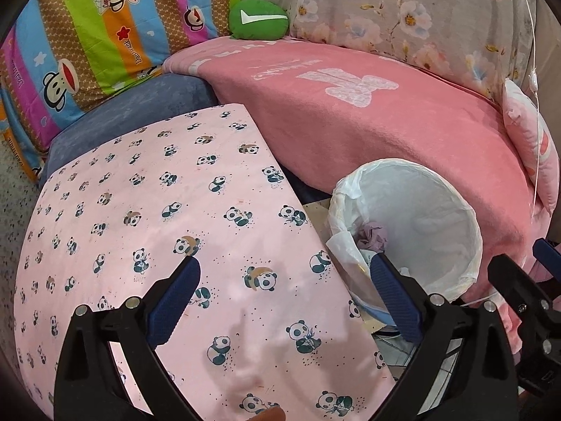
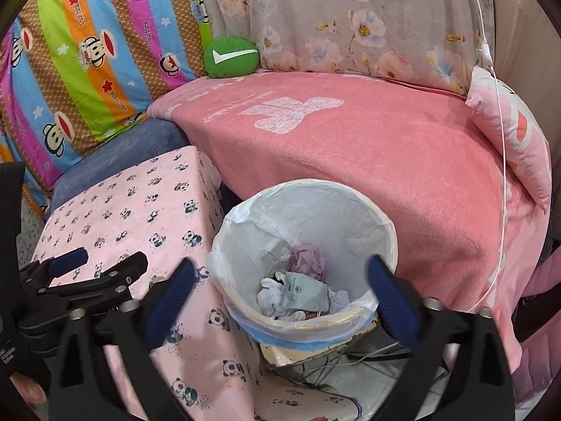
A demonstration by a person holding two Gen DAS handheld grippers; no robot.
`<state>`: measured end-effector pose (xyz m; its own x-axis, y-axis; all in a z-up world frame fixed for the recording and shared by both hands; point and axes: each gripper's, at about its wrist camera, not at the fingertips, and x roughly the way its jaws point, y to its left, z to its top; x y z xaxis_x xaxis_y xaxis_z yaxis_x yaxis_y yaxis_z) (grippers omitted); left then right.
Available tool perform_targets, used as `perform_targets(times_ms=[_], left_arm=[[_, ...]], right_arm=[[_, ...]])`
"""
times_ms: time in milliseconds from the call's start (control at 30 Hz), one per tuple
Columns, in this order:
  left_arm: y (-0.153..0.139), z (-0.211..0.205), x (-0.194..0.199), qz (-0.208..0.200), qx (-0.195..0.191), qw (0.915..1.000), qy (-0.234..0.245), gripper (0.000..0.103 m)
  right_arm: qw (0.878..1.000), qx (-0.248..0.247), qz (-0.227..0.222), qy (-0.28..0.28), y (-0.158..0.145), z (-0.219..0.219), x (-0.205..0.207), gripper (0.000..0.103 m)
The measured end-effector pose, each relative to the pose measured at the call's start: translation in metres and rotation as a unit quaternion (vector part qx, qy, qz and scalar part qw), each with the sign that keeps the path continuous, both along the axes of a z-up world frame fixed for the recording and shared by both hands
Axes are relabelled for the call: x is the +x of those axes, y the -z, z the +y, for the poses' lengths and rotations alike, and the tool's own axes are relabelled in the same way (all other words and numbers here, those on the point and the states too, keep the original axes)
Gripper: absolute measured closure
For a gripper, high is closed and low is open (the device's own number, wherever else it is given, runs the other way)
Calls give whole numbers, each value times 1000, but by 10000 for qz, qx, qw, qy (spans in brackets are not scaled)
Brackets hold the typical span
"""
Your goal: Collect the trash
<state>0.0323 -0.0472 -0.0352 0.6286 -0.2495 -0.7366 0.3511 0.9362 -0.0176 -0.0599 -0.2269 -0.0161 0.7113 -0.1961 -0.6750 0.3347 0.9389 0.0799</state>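
Observation:
A round bin lined with a white plastic bag (image 2: 368, 224) stands between the panda-print table and the pink sofa; it also shows in the left wrist view (image 1: 452, 207). Inside lie a crumpled purple paper (image 2: 306, 258), a grey packet (image 2: 303, 293) and white tissues (image 2: 271, 293). My right gripper (image 2: 280, 273) is open and empty just above the bin's near rim. My left gripper (image 1: 284, 270) is open and empty over the table's right part, its right finger at the bin's edge. Each gripper shows in the other's view: the right one (image 1: 526, 263) and the left one (image 2: 101, 263).
The table has a pink panda cloth (image 1: 147, 210). A sofa with a pink blanket (image 1: 368, 126) lies behind, with a green cushion (image 1: 257, 19), a striped monkey-print quilt (image 1: 87, 35), a floral cover (image 1: 403, 17) and a small pink pillow (image 2: 512, 137). A white cord (image 2: 503, 189) hangs at right.

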Motion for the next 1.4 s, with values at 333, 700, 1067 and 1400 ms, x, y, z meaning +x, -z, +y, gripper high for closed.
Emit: perform_targets(times_ms=[333,700,1067,1400], left_arm=[[4,-1,-6,-30,58,10000,-53,8],[9,-11,-13,-4,141,9999,59,7],[13,-15,-18,20,300,9995,-38,7],[12,-18,-21,-10,289,9996,-28,7]], right_arm=[[9998,-80,141,93,12,3,-3,5],[9996,-125,237,122,19,-1,-6,5],[9991,-198,307,221,26,-6,-10,5],[9989,-201,347,256,28,-10,-12,5]])
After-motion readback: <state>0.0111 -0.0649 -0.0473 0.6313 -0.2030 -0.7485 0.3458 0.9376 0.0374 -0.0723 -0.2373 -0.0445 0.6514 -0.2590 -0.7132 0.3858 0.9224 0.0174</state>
